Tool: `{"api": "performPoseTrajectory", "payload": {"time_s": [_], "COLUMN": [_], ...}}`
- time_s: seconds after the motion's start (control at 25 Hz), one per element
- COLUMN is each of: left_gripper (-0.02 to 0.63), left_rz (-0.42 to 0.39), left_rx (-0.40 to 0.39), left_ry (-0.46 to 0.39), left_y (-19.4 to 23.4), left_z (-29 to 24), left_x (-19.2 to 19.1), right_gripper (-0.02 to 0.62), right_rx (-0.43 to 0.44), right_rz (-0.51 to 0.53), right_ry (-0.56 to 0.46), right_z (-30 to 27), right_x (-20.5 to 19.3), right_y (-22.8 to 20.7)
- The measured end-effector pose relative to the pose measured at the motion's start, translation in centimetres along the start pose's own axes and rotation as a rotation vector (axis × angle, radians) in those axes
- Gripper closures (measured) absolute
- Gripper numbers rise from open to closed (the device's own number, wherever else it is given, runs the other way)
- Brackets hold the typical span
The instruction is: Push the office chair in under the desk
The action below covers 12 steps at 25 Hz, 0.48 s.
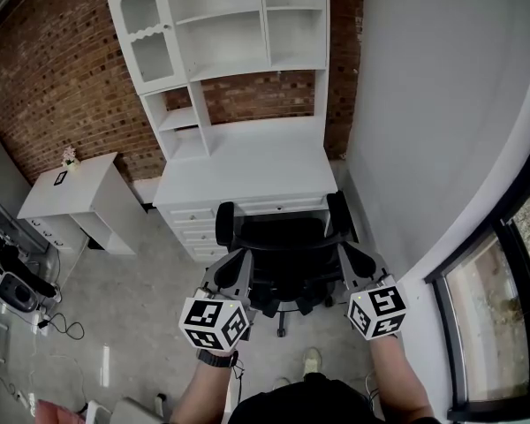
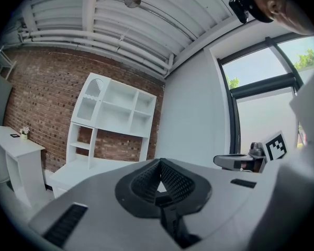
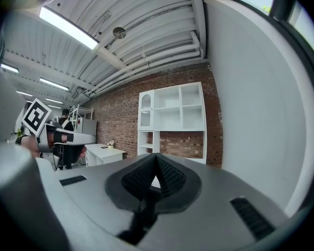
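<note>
Two grippers, both with jaws pressed together and nothing between them, as each gripper view shows. The left gripper and right gripper point level toward the desk, one at each side of the office chair's backrest. Whether either tip touches the backrest cannot be told from above.

The black chair stands between the grippers and the white desk, facing it. Its two armrests reach forward to the desk's front edge, and how far the seat passes beneath is hidden. The drawers lie just left of the chair.

A white wall runs close along the chair's right side, leaving little room there. To the left, bare floor opens toward a small side table that stands well apart from the chair. Behind the desk rises a brick wall, with the desk's shelf unit set against it.
</note>
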<state>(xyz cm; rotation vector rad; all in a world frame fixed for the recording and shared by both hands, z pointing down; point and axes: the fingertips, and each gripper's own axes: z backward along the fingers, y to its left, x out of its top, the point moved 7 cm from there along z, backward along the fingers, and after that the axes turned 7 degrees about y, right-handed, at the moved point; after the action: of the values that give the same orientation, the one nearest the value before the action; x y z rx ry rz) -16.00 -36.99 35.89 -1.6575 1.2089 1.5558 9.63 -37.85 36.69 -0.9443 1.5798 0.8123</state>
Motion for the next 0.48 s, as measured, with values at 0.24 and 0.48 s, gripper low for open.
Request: {"api": "performPoseTrajectory", "payload": {"time_s": [0.24,0.48], "left_gripper": [0.598,0.600], "left_rz": [-0.007,-0.004], "left_rx": [0.002,0.015], "left_ry": [0.008,0.015], "left_y": [0.07,0.34], "left_z": [-0.19,-0.31], "left_x": [-0.13,-0.51], "right_gripper": [0.591,0.591], "right_rx": [0.004,0.010], "right_rz": [0.004,0.004], "right_ry": [0.006,0.010], "right_z": [-0.11,-0.33], "right_x": [-0.18,-0.47], "right_y": [-0.26,-0.36]}}
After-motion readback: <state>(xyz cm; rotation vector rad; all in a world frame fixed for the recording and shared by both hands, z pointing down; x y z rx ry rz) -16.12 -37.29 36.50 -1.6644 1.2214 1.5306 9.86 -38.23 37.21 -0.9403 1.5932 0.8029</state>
